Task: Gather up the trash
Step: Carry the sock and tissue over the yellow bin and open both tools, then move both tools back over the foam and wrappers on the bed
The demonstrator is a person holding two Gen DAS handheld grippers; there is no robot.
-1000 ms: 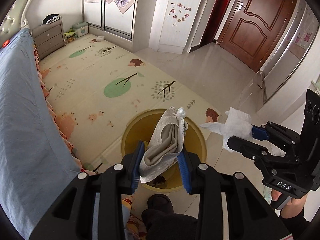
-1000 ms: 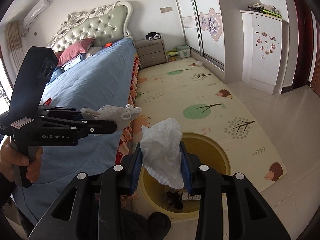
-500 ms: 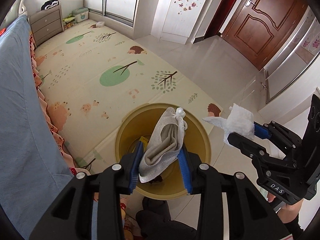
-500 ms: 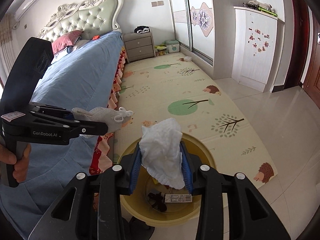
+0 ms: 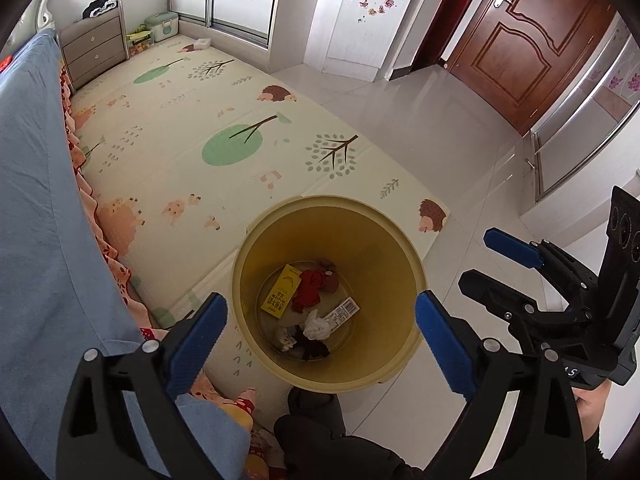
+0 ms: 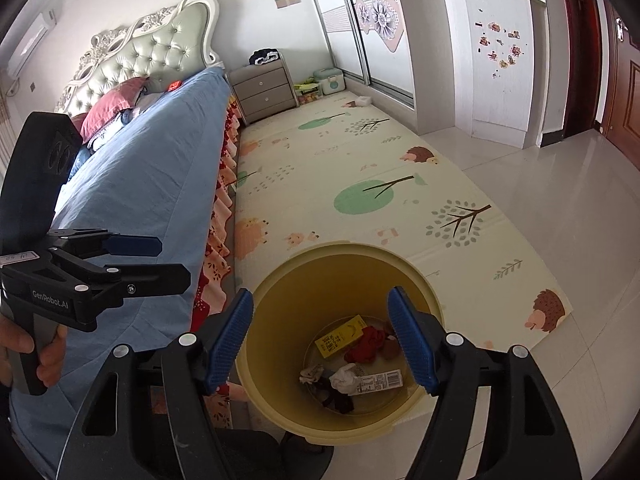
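Note:
A yellow round bin (image 5: 280,364) stands on the floor by the bed; it also shows in the right wrist view (image 6: 276,400). Inside lie a white crumpled tissue (image 5: 318,325), a grey-white sock (image 5: 285,337), a yellow box (image 5: 281,290), a red cloth (image 5: 309,291) and a barcode wrapper (image 5: 341,311). My left gripper (image 5: 320,316) is open and empty above the bin. My right gripper (image 6: 320,336) is open and empty above the bin too. The right gripper also shows at the right of the left wrist view (image 5: 492,264), and the left gripper at the left of the right wrist view (image 6: 168,258).
A bed with a blue cover (image 5: 36,208) runs along the left, close to the bin. A patterned play mat (image 5: 192,132) covers the floor beyond. A grey nightstand (image 5: 96,50), a white cabinet (image 5: 368,12) and a brown door (image 5: 536,40) stand further off. My dark foot (image 5: 316,404) is below the bin.
Both grippers opened. The sock fell from the left gripper and the tissue from the right gripper into the bin. Both cameras moved closer over the bin.

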